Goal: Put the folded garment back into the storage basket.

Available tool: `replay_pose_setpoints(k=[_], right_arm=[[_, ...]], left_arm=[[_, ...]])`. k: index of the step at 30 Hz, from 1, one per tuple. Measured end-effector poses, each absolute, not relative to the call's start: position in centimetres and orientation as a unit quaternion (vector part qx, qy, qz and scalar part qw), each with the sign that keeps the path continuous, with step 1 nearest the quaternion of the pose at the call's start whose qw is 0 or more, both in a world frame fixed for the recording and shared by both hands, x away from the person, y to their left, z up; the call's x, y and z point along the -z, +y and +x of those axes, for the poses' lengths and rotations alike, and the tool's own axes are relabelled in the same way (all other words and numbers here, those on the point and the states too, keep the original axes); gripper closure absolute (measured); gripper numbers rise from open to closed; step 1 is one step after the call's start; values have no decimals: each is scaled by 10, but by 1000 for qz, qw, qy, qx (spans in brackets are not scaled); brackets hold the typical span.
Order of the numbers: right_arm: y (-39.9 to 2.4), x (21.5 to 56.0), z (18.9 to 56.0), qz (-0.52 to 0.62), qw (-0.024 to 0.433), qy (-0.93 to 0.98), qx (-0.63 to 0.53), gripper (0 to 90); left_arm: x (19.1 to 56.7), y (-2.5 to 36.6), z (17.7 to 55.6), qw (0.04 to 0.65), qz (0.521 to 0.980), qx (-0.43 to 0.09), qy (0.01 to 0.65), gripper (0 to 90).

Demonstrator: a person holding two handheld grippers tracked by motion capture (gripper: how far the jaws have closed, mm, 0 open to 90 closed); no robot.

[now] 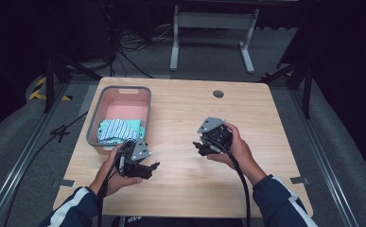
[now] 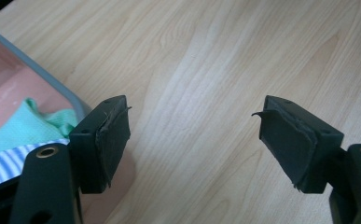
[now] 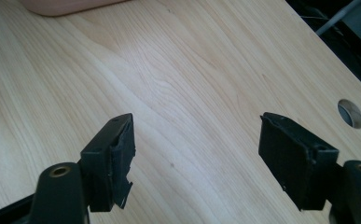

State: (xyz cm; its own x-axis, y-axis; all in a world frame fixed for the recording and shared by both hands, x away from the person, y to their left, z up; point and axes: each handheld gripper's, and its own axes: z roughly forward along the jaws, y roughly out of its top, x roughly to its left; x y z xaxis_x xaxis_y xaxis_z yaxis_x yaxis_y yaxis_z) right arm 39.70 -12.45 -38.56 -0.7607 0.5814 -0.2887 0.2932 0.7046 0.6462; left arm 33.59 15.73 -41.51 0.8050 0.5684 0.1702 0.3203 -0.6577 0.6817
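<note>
Jaws of the left gripper (image 2: 194,140) stand wide apart with nothing between them, their black pads (image 2: 110,144) blocky and frayed at the edges, thin slivers of rubber curling off the tips. In the high view this gripper (image 1: 140,163) sits low at the near left of the table, held in the left hand (image 1: 117,172), its grey three-cornered plate on top and a black cable trailing back along the sleeve. Just beside its left jaw lies the grey rim of a basket (image 2: 52,79).

The right gripper (image 3: 197,158) is likewise spread wide and empty, its pads (image 3: 120,158) showing the same worn, ragged facing. From above it (image 1: 209,137) hovers near the middle of the table, cupped in the right hand (image 1: 235,149), well apart from the other gripper.

The table (image 1: 247,113) is pale wood with flowing grain, rectangular with rounded corners, and bare across the whole stretch between and beyond the two grippers. A round cable hole (image 1: 218,93) sits near its far edge, and it shows again at the right of the right gripper view (image 3: 350,113).

The basket (image 1: 145,101) is a rounded rectangle with a grey rim and a smooth pink inside, standing at the table's far left, close to the left edge. In its near end lies crumpled cloth (image 1: 119,130), mint green and blue-and-white striped, soft and folded on itself; the far half of the basket floor is bare pink.

Beyond the table are grey carpet, loose cables and the white legs of a frame (image 1: 213,21).
</note>
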Motion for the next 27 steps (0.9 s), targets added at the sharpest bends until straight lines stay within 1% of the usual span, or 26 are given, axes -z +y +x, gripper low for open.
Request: replay_pose_setpoints(k=[7, 13, 17, 18, 20, 23, 27], right_arm=[[-154, 404, 386, 264, 241, 886, -296, 278], [-175, 414, 375, 268, 255, 884, -285, 262], [-197, 425, 366, 280, 255, 878, -294, 254], [-197, 425, 366, 280, 255, 878, -294, 254], [-210, 434, 358, 285, 256, 873, -301, 269], [-218, 439, 354, 289, 259, 869, -307, 270], [-235, 449, 348, 307, 245, 866, -309, 262]], left_arm=[[432, 156, 337, 325, 900, -172, 236, 223], [444, 153, 339, 319, 905, -162, 229, 183], [454, 151, 340, 314, 910, -149, 227, 184], [454, 151, 340, 314, 910, -149, 227, 184], [457, 151, 339, 311, 912, -148, 222, 183], [458, 153, 338, 315, 912, -145, 218, 184], [460, 158, 334, 319, 911, -141, 221, 179]])
